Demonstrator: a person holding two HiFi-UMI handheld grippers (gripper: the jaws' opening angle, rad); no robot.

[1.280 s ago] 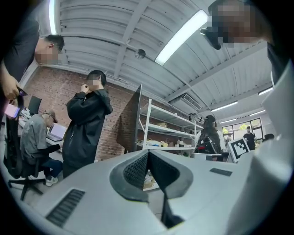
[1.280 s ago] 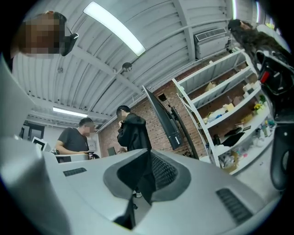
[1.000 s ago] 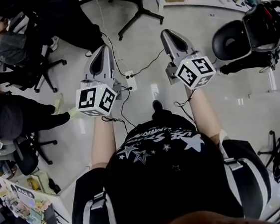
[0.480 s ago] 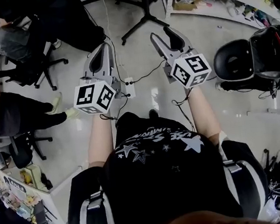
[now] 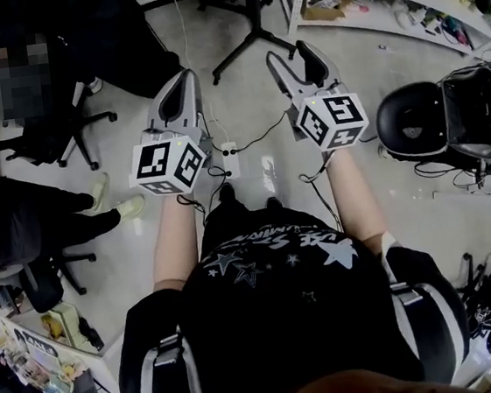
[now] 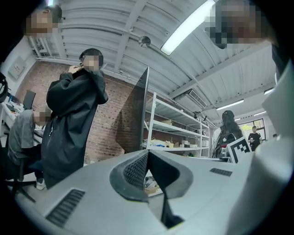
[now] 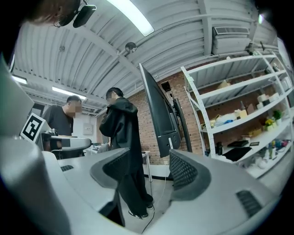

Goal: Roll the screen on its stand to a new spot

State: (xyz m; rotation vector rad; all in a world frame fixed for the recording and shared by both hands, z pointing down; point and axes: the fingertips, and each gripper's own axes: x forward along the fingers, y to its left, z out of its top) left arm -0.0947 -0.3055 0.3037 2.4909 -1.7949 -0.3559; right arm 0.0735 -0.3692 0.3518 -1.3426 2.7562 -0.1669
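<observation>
Screen upright on stand, long axis vertical, seen near edge-on. Stand ahead of both grippers, well apart from them, nearer right gripper: jaws opening wide, nothing between. Left gripper: jaws pressed together, empty.

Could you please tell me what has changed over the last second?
The right gripper, shut a second ago, is opening its jaws with nothing between them. The left gripper stays shut and empty. Neither touches the screen yet.
</observation>
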